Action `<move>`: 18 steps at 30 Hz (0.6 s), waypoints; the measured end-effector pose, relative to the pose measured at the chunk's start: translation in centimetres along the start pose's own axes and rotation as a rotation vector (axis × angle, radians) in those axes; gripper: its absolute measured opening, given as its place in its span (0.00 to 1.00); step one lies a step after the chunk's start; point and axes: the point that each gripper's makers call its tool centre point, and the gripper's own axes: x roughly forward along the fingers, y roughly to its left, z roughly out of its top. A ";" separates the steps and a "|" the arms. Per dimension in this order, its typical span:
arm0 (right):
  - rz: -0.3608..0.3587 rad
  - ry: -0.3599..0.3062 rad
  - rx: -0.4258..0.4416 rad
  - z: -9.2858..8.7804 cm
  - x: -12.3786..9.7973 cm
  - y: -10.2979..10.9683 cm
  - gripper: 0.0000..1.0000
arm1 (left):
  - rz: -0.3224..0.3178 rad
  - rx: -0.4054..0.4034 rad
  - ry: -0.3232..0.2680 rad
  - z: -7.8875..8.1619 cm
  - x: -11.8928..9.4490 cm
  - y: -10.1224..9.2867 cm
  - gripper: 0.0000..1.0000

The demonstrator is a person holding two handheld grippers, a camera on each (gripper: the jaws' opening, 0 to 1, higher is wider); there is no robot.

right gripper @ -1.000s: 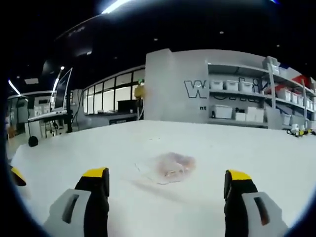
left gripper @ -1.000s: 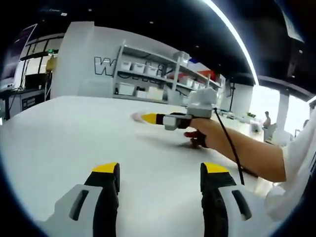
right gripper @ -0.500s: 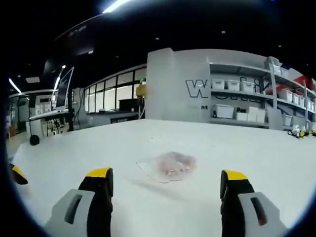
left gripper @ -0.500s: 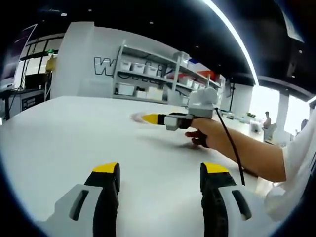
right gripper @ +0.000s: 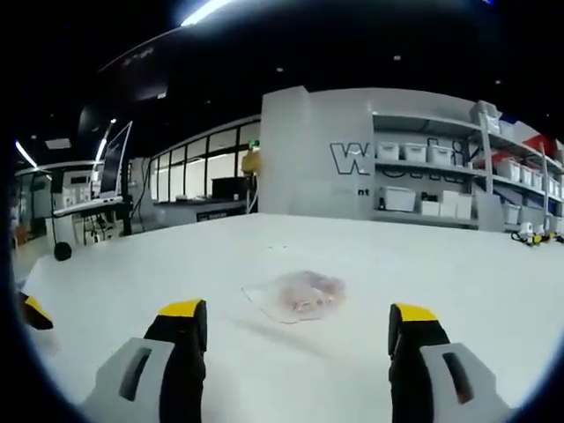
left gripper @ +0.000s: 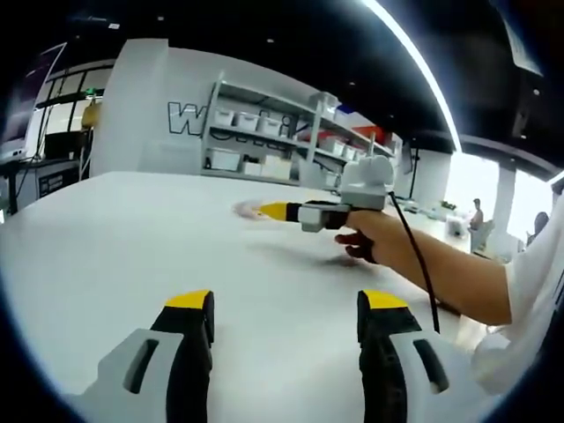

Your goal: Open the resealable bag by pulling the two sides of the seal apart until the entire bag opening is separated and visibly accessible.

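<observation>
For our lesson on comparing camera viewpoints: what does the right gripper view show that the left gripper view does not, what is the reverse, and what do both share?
Right gripper view: the resealable bag seen clearly, lying flat ahead of the open right hand-held gripper, untouched.

Left gripper view: the open left hand-held gripper, plus the person's hand holding the right hand-held gripper out over the table.

Both: the white table and the shelves of bins behind it.

A big, dim workshop hall with a white table (right gripper: 458, 264) running across it.
A grey wall (right gripper: 313, 150) with partial lettering stands behind shelving (right gripper: 441, 185) of white bins; a ceiling light strip (left gripper: 414, 66) crosses the upper right, windows (right gripper: 189, 181) sit centre left.
</observation>
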 end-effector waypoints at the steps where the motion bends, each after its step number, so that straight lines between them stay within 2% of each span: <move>1: -0.001 0.000 0.000 0.0 -0.1 0.0 0.86 | -0.001 0.000 0.000 0.0 0.0 0.0 0.66; 18: -0.003 -0.002 -0.009 0.0 -0.7 0.1 0.83 | 0.004 0.000 -0.001 -0.1 0.0 0.2 0.65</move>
